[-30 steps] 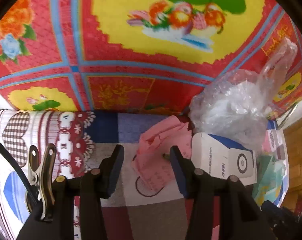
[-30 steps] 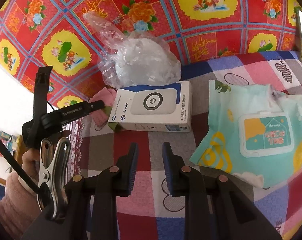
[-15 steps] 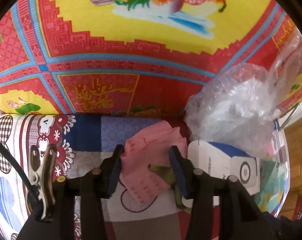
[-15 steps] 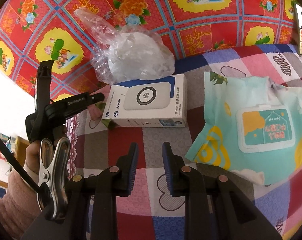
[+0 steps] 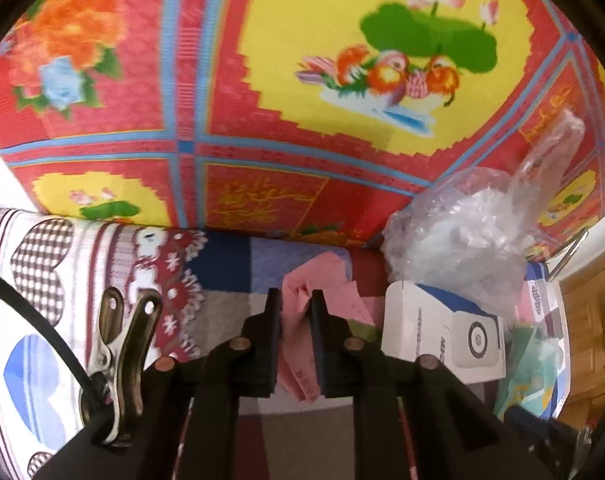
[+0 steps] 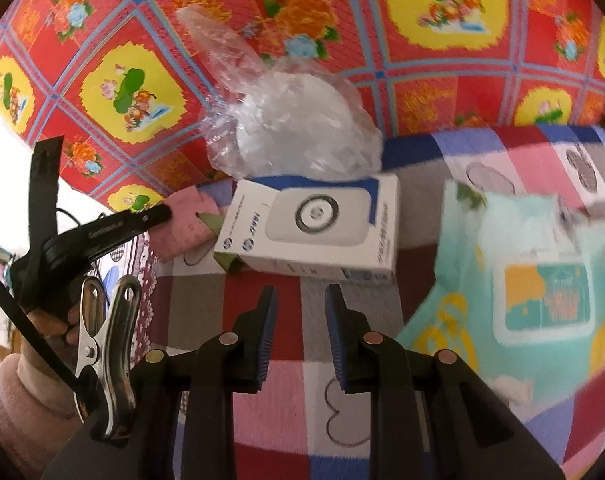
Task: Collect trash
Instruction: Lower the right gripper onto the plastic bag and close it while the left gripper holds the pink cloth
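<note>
A crumpled pink paper [image 5: 350, 300] lies on the patchwork cover at the foot of the red and yellow floral cloth [image 5: 262, 80]. My left gripper [image 5: 295, 308] is shut on a fold of this paper, its pads pinching it. In the right wrist view the same pink paper [image 6: 182, 224] shows left of a white box [image 6: 314, 224], with one of the left gripper's black fingers [image 6: 134, 224] reaching onto it. My right gripper [image 6: 301, 304] hangs open above the checked cover, nothing between its fingers, in front of the box.
A clear plastic bag [image 6: 298, 128] rests against the floral cloth behind the white box [image 5: 442, 332]. A green scrap [image 6: 226, 260] pokes out under the box's corner. A teal wet-wipes pack [image 6: 522, 280] lies to the right. A hand in a pink sleeve [image 6: 18, 392] holds the left gripper.
The left gripper moved onto the pink paper and its jaws closed from wide apart to pinching it. The right gripper kept its place and opening.
</note>
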A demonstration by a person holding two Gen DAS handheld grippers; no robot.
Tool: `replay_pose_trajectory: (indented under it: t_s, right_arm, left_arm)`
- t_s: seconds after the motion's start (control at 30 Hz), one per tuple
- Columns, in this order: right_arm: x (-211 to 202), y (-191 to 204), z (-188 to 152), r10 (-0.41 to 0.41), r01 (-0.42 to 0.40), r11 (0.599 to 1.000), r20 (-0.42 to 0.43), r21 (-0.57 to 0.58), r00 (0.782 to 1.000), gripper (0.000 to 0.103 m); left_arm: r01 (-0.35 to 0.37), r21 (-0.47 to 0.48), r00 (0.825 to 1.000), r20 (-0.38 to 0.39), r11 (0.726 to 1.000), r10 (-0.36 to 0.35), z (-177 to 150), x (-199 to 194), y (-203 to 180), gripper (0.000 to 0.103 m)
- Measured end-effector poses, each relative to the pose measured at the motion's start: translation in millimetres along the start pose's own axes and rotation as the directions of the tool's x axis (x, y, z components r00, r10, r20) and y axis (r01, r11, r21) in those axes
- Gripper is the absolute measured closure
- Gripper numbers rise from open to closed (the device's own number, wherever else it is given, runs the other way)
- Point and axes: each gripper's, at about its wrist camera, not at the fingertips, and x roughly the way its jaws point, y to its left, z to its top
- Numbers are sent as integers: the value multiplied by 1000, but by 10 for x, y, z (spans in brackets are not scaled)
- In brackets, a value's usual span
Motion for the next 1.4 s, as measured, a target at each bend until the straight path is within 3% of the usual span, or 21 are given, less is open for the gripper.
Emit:
replay_pose_trajectory:
  t_s: [0.07,0.3,0.53,0.73,0.8,0.9,1.23,1.4]
  right_arm:
    - [32,21,69,2,-1,1000,9,-20,1000,77]
    - [166,-33,403,42,-40,999,56,-36,998,61]
    - [361,-79,685,-14,20,995,60,-99,998,49]
    - [498,-130,875,-60,73,984,83,-165,995,44]
    - [517,-136,937,-48,64,982,93,-180,995,37]
    - [589,-131,1015,-23,41,976,86,-212,996,28]
    - [873,-65,1059,12,8,958,66,-288,998,21]
    - [1008,-76,1080,-5,10,963,18,-271,1000,18]
  left_arm:
    - [-13,-5,1000,7,1000,13,-17,-52,58,89]
    - [-94,-19,995,27,995,94,-93,-161,319,89]
    - [-94,-55,996,-6,994,94,-235,-137,611,89]
    - [-53,-18,999,-6,998,53,-325,-191,356,78]
    - [-25,6,999,-19,1000,26,-346,-179,295,73]
    - [-39,37,999,-32,999,40,-370,-93,196,70]
    - [-34,-16,999,-35,999,34,-391,103,198,64]
    - [-69,28,998,-10,997,70,-407,127,80,60]
